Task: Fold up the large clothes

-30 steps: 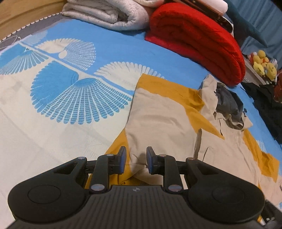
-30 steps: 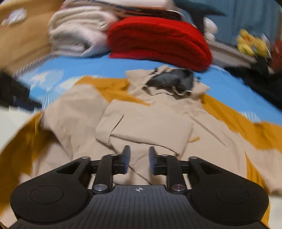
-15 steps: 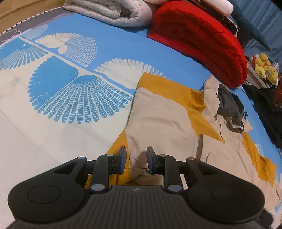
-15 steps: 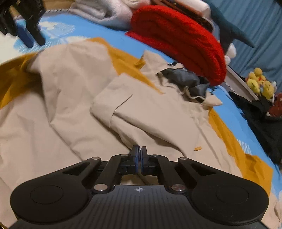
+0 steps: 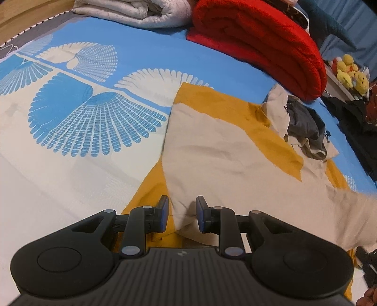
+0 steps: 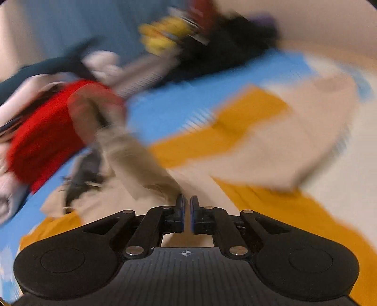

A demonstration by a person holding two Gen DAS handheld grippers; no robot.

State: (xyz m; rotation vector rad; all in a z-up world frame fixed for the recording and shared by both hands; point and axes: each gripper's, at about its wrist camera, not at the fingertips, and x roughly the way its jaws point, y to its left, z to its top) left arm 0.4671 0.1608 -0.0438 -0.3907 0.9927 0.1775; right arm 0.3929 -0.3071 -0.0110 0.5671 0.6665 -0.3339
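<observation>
A large beige and mustard jacket (image 5: 235, 153) lies spread on the blue and white patterned bedsheet (image 5: 82, 117), its grey-lined hood (image 5: 304, 127) toward the far right. My left gripper (image 5: 181, 211) sits at the jacket's near left edge, and a bunched beige fold fills the gap between its pads. The right wrist view is heavily blurred. There my right gripper (image 6: 187, 209) is nearly shut and its jaws are opening slightly. A beige strip of the jacket (image 6: 132, 160) runs taut from between them, up and to the left. That lifted cloth shows as a beige blur (image 5: 341, 211) in the left wrist view.
A rolled red blanket (image 5: 259, 42) and a folded white quilt (image 5: 132, 11) lie along the far side of the bed. Yellow plush toys (image 5: 351, 73) and dark clothes (image 5: 358, 122) sit at the far right. Bare sheet stretches to the left of the jacket.
My right gripper closed on the jacket's cloth, then swung sideways and rolled, dragging a beige piece up with it. The left gripper stayed put on the jacket's edge.
</observation>
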